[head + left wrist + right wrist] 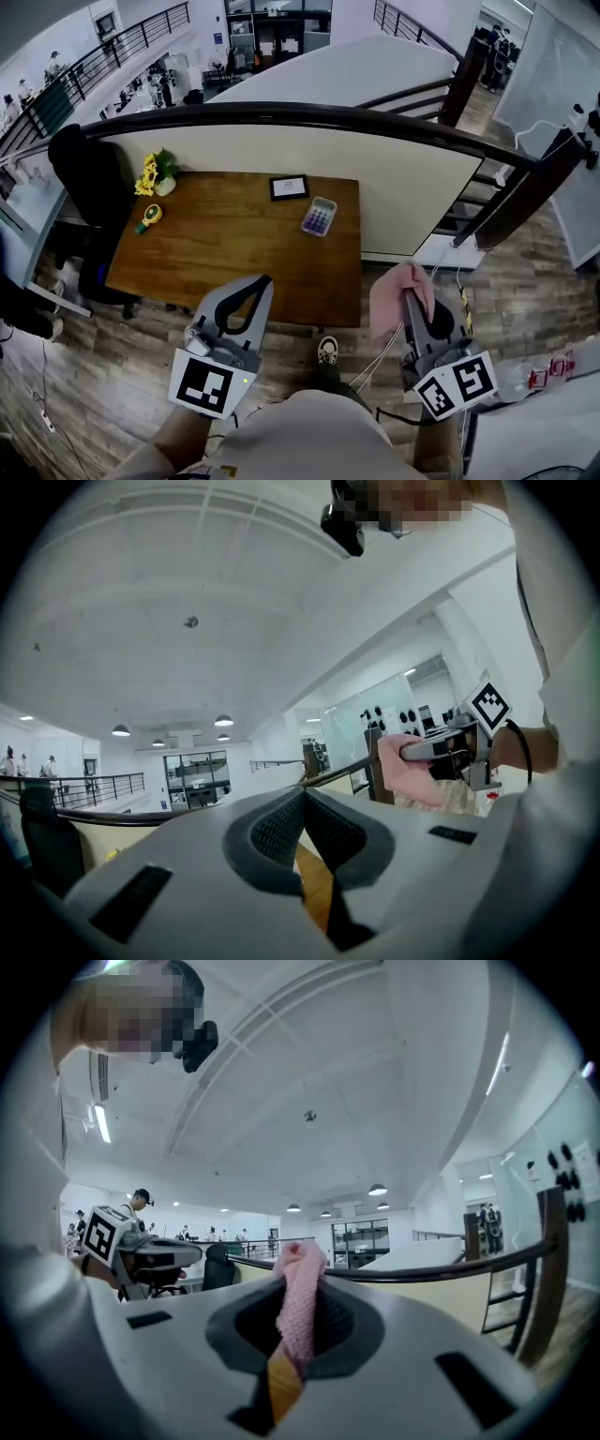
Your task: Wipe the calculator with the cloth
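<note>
One calculator (319, 217) lies on the table (216, 258), near its far right corner. Near the table's front edge, the left gripper (265, 280) is squeezed together, empty. The right gripper (298, 1283) pinches one pink cloth (396, 292).

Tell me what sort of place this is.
Probably an open-plan office or lab, on an upper level: a wooden desk with a calculator and a small frame, a black office chair beside it, and a railing overlooking a lower floor.
</note>
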Demonstrator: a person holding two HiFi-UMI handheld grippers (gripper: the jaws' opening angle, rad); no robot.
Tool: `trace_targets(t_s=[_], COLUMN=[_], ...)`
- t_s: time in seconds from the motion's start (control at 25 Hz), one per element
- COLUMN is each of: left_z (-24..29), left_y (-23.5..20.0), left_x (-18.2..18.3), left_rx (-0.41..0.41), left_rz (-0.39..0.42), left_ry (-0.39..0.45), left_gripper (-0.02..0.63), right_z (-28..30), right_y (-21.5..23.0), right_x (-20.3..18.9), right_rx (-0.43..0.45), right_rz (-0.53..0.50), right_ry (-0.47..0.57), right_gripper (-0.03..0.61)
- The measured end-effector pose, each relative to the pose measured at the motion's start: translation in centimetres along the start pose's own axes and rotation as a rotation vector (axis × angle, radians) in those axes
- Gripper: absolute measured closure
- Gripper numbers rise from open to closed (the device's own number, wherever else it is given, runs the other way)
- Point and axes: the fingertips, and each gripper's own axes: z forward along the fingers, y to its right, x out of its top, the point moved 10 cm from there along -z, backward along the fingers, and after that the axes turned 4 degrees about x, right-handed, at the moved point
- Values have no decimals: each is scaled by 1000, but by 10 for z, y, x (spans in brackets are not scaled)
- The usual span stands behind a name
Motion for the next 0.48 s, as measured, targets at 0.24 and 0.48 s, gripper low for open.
trace_targets(t_s=[0.24,0.48], left_z=[87,160], left_y=[-6,-10], left_x=[3,1], left_rx=[40,93], left_rz=[10,19], left_ry=[-31,-64], left_gripper=[611,611], right_z=[59,114], right_y=[78,148], right_x=[-1,-2], right_rx=[57,117], right_rz=[23,32], right_ry=[-29,-49], right_gripper=[551,549])
